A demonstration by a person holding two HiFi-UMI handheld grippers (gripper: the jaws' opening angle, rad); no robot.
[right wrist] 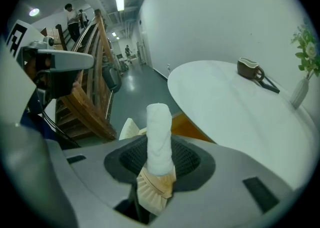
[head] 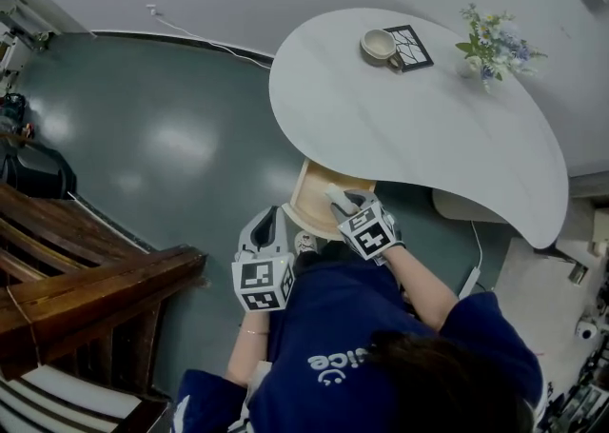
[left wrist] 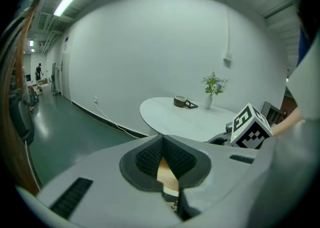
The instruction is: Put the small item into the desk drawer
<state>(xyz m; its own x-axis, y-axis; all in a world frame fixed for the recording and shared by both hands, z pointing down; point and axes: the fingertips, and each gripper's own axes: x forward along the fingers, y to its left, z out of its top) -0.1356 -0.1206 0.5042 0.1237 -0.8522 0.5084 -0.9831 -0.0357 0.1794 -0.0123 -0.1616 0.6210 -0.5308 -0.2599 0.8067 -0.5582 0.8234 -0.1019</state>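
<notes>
In the head view the pale wooden drawer (head: 309, 195) stands pulled out from under the white table (head: 428, 136). My right gripper (head: 357, 212) hovers over the drawer's near right side, shut on a small white roll (head: 339, 199). Seen from the right gripper view, the roll (right wrist: 159, 137) stands upright between the dark pads, with a tan pleated end at the bottom, and the drawer (right wrist: 192, 128) lies just beyond it. My left gripper (head: 266, 231) hangs left of the drawer's front. In the left gripper view its pads (left wrist: 150, 159) meet with nothing between them.
A mug (head: 379, 44), a black square frame (head: 409, 47) and a vase of flowers (head: 490, 41) stand at the table's far side. A wooden staircase (head: 86, 269) fills the lower left. The floor (head: 171, 136) is dark green, with a cable along the wall.
</notes>
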